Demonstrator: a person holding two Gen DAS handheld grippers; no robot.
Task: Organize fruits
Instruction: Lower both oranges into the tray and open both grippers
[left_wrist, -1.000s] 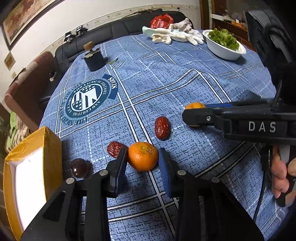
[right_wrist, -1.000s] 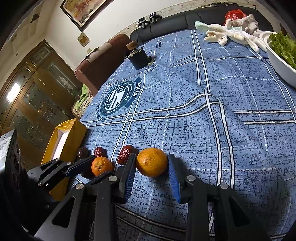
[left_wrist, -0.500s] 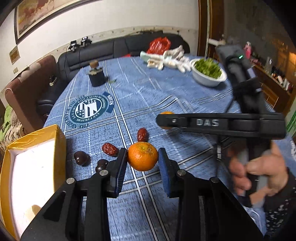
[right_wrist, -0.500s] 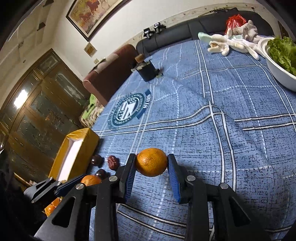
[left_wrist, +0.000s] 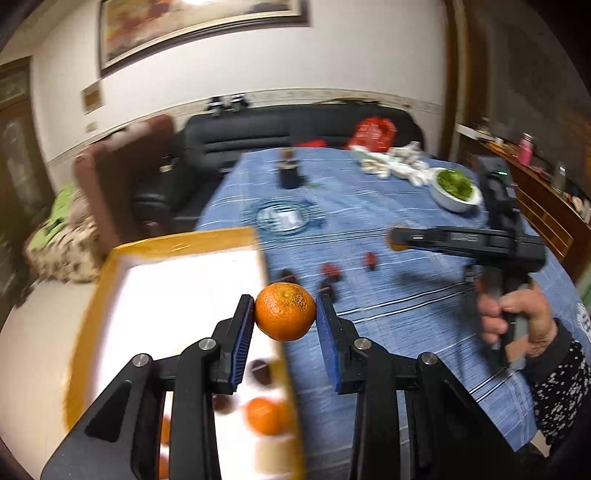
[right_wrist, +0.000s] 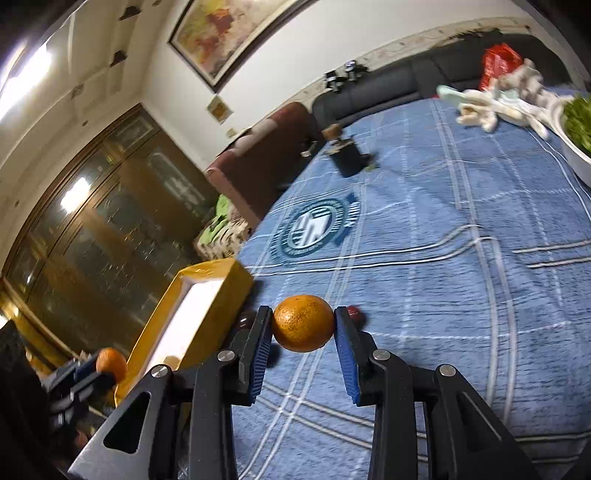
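Observation:
My left gripper (left_wrist: 285, 315) is shut on an orange (left_wrist: 285, 311) and holds it in the air over the right rim of the yellow box (left_wrist: 184, 240). The box holds another orange (left_wrist: 263, 415) and dark fruits (left_wrist: 260, 371). My right gripper (right_wrist: 303, 330) is shut on a second orange (right_wrist: 303, 328) and holds it above the blue tablecloth (right_wrist: 443, 258), to the right of the yellow box (right_wrist: 218, 291). Red dates (left_wrist: 330, 269) and dark fruits (left_wrist: 327, 286) lie on the cloth beside the box. The left gripper with its orange (right_wrist: 110, 363) shows at the lower left of the right wrist view.
A white bowl of greens (left_wrist: 456, 186), white gloves (left_wrist: 391, 164), a red bag (left_wrist: 373, 133) and a small dark jar (left_wrist: 290, 170) stand at the far side of the table. A black sofa (left_wrist: 280, 129) and a brown chair (left_wrist: 122, 173) are behind.
Both grippers have lifted their oranges off the cloth. My left gripper has swung left and up to over the yellow box; my right gripper has moved towards the box.

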